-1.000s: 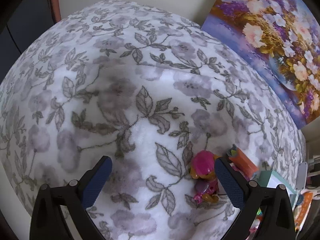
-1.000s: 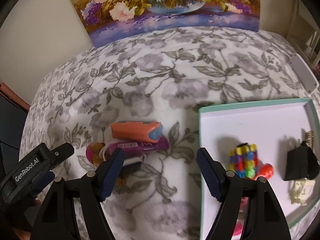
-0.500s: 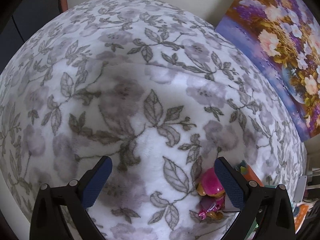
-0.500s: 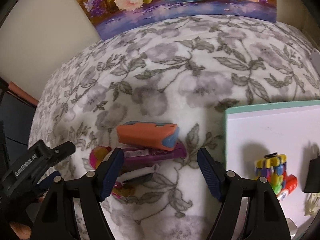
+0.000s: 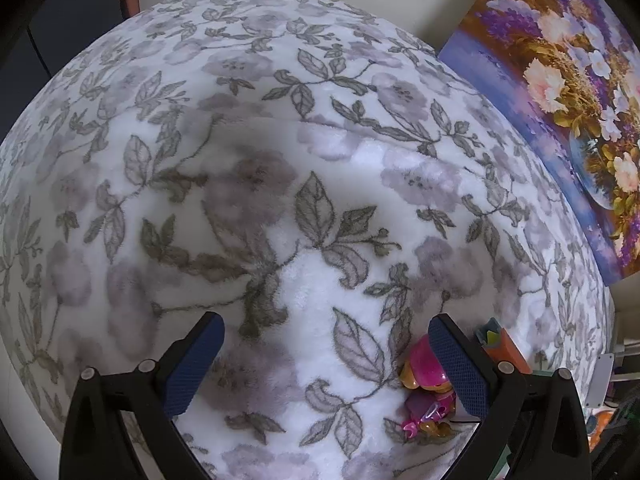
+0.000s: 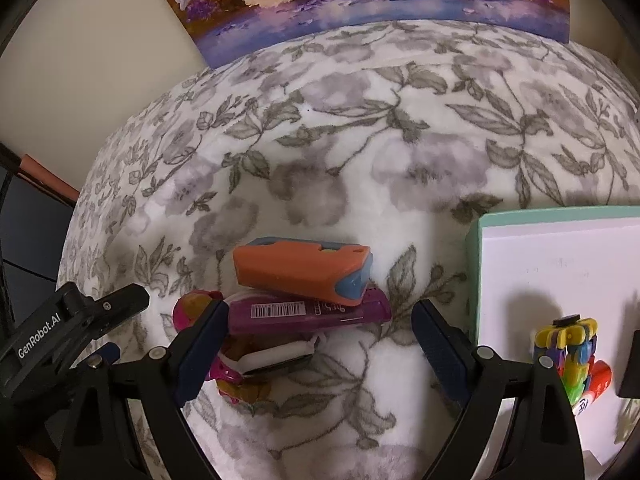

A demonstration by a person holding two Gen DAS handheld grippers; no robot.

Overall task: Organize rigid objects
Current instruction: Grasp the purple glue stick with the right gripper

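Hovering with jaws spread and empty, the right gripper [image 6: 316, 344] faces the purple case [image 6: 308, 314], its long axis running jaw to jaw under the orange block [image 6: 300, 272]; left gripper [image 5: 326, 364], also released, sits farther off.

Dim, warm indoor light; soft shadows, strong fisheye bending, dark corners.

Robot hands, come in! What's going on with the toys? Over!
Both tongs open, empty. Right tongs poised over toy pile: orange case atop purple case. Tray right. Nothing blocking.
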